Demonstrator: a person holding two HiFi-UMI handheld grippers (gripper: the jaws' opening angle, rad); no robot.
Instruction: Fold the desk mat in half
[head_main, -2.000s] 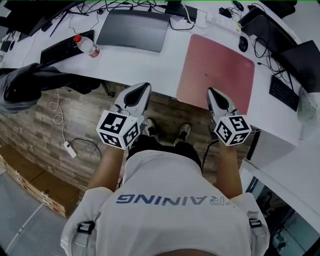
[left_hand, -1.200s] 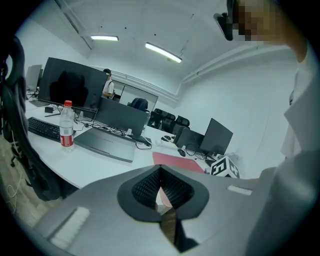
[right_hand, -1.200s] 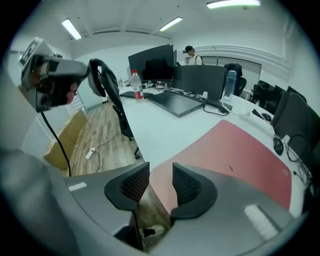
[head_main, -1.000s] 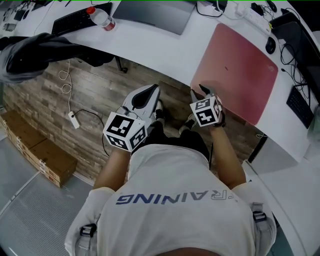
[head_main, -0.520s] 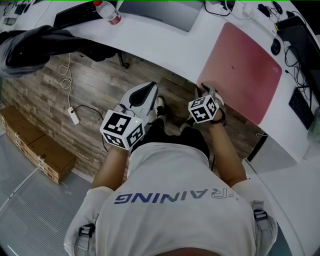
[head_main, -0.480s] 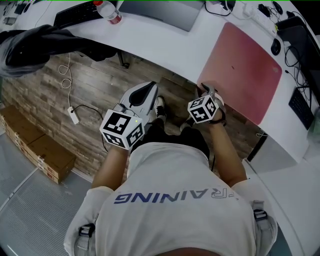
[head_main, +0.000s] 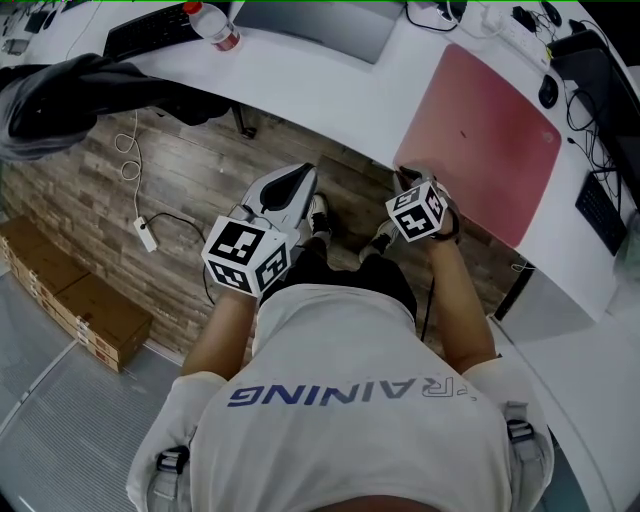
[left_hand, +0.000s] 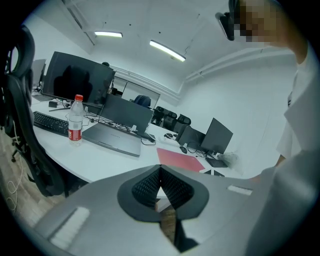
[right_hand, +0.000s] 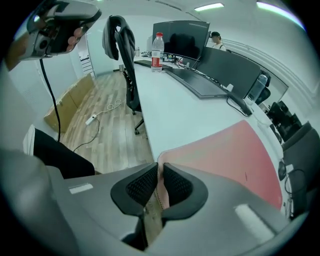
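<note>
the pink desk mat (head_main: 490, 140) lay flat on the right part of the white desk (head_main: 330, 90), turned a little askew so that its near-left corner stuck out past the desk's near edge. that overhang looked like the reason for the grip there – a corner with air under it is the one spot where a jaw can get beneath a flat mat without scraping the top.

the right gripper (head_main: 403, 176) had come at exactly that corner. its jaws had just been closing, and in the right gripper view they stood almost together with the mat's stitched edge pinched between the ribbed pads. the person's right forearm reached forward from the body and the gripper pointed steeply down over the desk edge, rolled so one pad sat above the mat and one below.

the left gripper (head_main: 298, 172) took no part. it hung out over the wooden floor (head_main: 200, 190) in front of the person, short of the desk and well apart from the mat, tilted only slightly downward, its jaws together with nothing in them – i'd guess waiting for a second corner or to press the crease.

a closed laptop (head_main: 310, 20) and a water bottle (head_main: 215, 25) stood far off to the left, clear of where the mat would swing.
</note>
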